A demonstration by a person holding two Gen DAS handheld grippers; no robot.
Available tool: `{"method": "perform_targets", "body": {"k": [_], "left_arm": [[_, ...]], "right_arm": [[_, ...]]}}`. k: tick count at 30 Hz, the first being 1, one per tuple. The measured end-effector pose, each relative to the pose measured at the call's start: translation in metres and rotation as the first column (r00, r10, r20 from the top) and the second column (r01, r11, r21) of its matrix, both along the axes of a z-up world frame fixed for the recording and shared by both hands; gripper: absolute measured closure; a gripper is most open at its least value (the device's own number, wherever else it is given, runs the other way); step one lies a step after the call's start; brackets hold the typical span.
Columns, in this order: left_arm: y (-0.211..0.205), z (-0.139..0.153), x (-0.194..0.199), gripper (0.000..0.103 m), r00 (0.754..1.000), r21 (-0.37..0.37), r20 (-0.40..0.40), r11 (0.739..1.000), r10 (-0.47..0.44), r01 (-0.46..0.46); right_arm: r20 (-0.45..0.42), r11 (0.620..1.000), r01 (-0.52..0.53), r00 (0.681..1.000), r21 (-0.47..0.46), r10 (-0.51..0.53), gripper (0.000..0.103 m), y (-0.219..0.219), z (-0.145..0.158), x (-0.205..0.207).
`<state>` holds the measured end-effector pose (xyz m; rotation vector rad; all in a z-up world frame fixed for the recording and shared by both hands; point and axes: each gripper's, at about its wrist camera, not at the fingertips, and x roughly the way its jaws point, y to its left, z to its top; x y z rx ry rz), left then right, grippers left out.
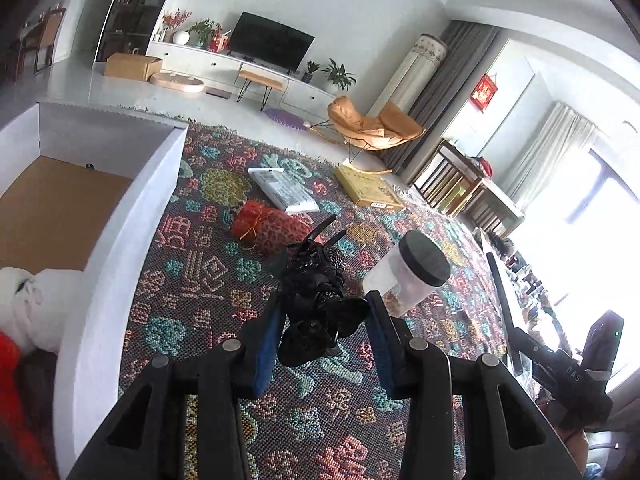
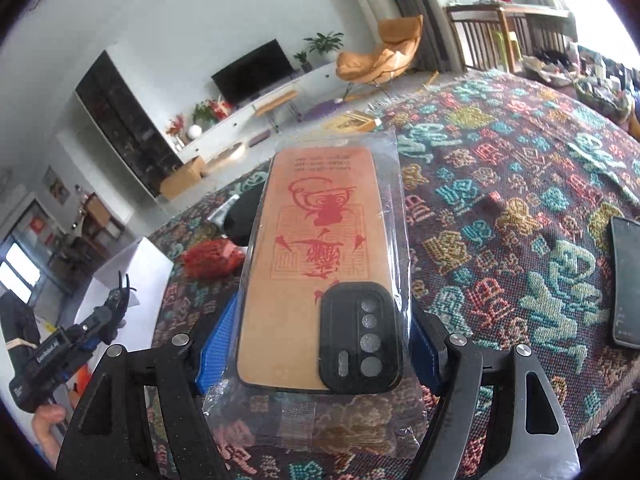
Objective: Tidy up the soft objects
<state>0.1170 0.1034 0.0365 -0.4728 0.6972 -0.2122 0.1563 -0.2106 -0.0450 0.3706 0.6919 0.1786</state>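
My left gripper (image 1: 322,314) is shut on a black lacy hair accessory (image 1: 316,300) and holds it above the patterned cloth, right of the white box (image 1: 120,240). The box holds a white plush toy (image 1: 28,308) and something red (image 1: 8,364). My right gripper (image 2: 320,344) is shut on a tan phone case in a clear plastic bag (image 2: 320,264), held above the cloth. A red mesh pouch (image 1: 270,226) lies on the cloth; it also shows in the right wrist view (image 2: 212,258). The left gripper (image 2: 104,320) shows at the left of the right wrist view.
A clear jar with a black lid (image 1: 412,276) lies by the left gripper. A white packet (image 1: 282,190) and a yellow flat box (image 1: 370,188) lie further off. A black phone (image 2: 626,284) lies at the right. The right gripper (image 1: 572,368) shows at the right edge.
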Motion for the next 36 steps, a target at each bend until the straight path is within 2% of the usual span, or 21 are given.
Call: {"method": "perform_targets", "body": {"k": [4, 8, 11, 14, 16, 17, 18, 20, 22, 25, 26, 28, 30, 33, 36], "left_arm": [[0.035, 0.03, -0.03, 0.063, 0.999, 0.011, 0.037, 1.0, 0.027, -0.028], [0.086, 0.049, -0.063, 0.063, 0.993, 0.1, 0.047, 0.988, 0.109, -0.114], [0.125, 0.048, -0.085, 0.062, 0.98, 0.2, 0.035, 0.959, 0.196, -0.199], [0.158, 0.032, -0.1, 0.061, 0.954, 0.299, -0.012, 0.911, 0.301, -0.284], [0.177, 0.016, -0.105, 0.037, 0.918, 0.361, -0.067, 0.867, 0.391, -0.343], [0.186, 0.01, -0.108, 0.007, 0.896, 0.385, -0.083, 0.844, 0.436, -0.374], [0.192, 0.006, -0.117, 0.0, 0.874, 0.402, -0.075, 0.817, 0.48, -0.414], [0.203, 0.001, -0.127, 0.0, 0.839, 0.431, -0.053, 0.77, 0.542, -0.47], [0.209, -0.001, -0.133, 0.0, 0.829, 0.426, -0.045, 0.761, 0.557, -0.489], [0.207, -0.001, -0.133, 0.0, 0.827, 0.403, -0.027, 0.764, 0.561, -0.505], [0.201, 0.0, -0.13, 0.0, 0.837, 0.394, -0.025, 0.775, 0.547, -0.495], [0.18, 0.007, -0.125, 0.0, 0.866, 0.384, -0.013, 0.802, 0.5, -0.458], [0.156, 0.013, -0.111, 0.0, 0.899, 0.397, 0.001, 0.825, 0.438, -0.402], [0.114, 0.019, -0.09, 0.0, 0.942, 0.424, 0.013, 0.852, 0.334, -0.308], [0.078, 0.023, -0.075, 0.0, 0.964, 0.451, 0.024, 0.858, 0.264, -0.247]], "right_arm": [[0.068, 0.996, -0.088, 0.994, -0.021, 0.089, 0.026, 0.039, 0.034, -0.012], [0.109, 0.968, -0.246, 0.962, -0.054, 0.251, 0.026, 0.109, 0.06, -0.017], [0.112, 0.919, -0.39, 0.912, -0.064, 0.395, 0.026, 0.181, 0.07, -0.014], [0.114, 0.843, -0.533, 0.835, -0.074, 0.538, 0.025, 0.259, 0.073, -0.016], [0.108, 0.776, -0.627, 0.769, -0.059, 0.63, 0.023, 0.31, 0.066, -0.015], [0.079, 0.742, -0.67, 0.738, -0.027, 0.67, 0.021, 0.332, 0.057, -0.011], [0.021, 0.712, -0.702, 0.712, 0.014, 0.702, 0.021, 0.352, 0.044, -0.004], [-0.097, 0.688, -0.719, 0.681, 0.093, 0.725, 0.021, 0.373, 0.017, 0.01], [-0.097, 0.697, -0.7, 0.692, 0.154, 0.716, 0.021, 0.361, 0.001, 0.016], [-0.063, 0.735, -0.659, 0.736, 0.158, 0.674, 0.021, 0.325, -0.009, 0.018], [-0.053, 0.756, -0.638, 0.758, 0.146, 0.65, 0.021, 0.309, -0.011, 0.021], [-0.035, 0.815, -0.577, 0.815, 0.062, 0.579, 0.021, 0.274, -0.015, 0.025], [-0.03, 0.877, -0.471, 0.882, -0.097, 0.471, 0.021, 0.236, -0.029, 0.027], [-0.086, 0.909, -0.312, 0.95, -0.275, 0.299, 0.021, 0.178, -0.065, 0.034], [-0.132, 0.921, -0.183, 0.981, -0.344, 0.145, 0.021, 0.12, -0.09, 0.036]]}}
